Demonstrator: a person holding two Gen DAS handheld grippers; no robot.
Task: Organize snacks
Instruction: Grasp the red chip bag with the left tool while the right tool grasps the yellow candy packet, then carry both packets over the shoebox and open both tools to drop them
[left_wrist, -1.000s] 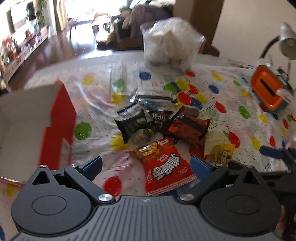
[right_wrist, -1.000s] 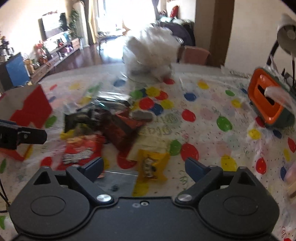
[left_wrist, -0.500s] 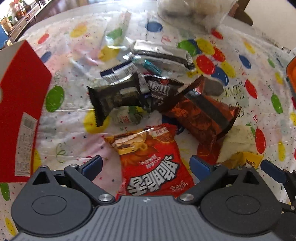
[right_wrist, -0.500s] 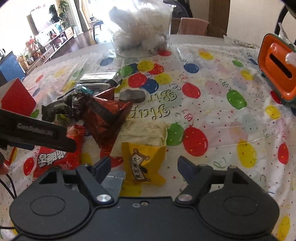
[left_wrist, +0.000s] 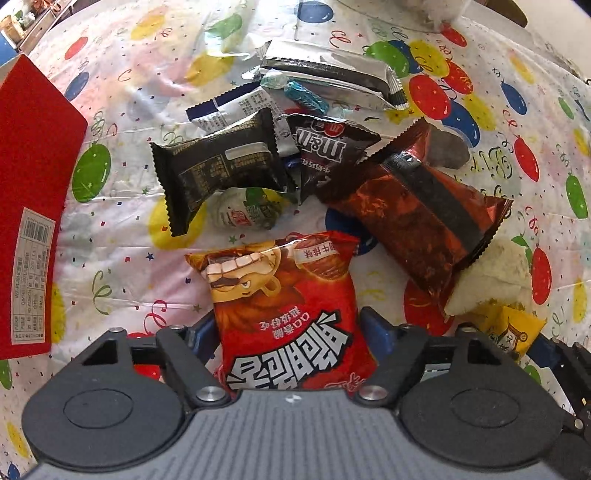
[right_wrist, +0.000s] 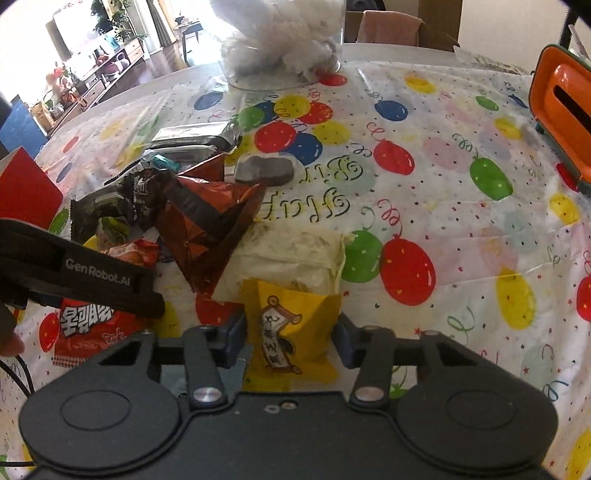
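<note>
A pile of snack packets lies on the balloon-print tablecloth (left_wrist: 122, 229). My left gripper (left_wrist: 288, 332) has its blue fingers on both sides of a red snack bag (left_wrist: 284, 314), touching its edges. My right gripper (right_wrist: 291, 336) has its fingers on both sides of a yellow packet (right_wrist: 291, 325). Beyond lie a black packet (left_wrist: 218, 170), a dark M&M bag (left_wrist: 328, 155), a shiny red-brown bag (left_wrist: 421, 218), a silver packet (left_wrist: 328, 77) and a pale wrapper (right_wrist: 291, 258).
A red box (left_wrist: 33, 192) stands at the left. An orange holder (right_wrist: 561, 96) sits at the far right. A clear plastic bag of white stuff (right_wrist: 280, 44) stands at the back. The left gripper's arm (right_wrist: 74, 269) crosses the right wrist view.
Both grippers have moved down and forward onto the pile. The left fingers have narrowed around the red bag. The right fingers have narrowed around the yellow packet.
</note>
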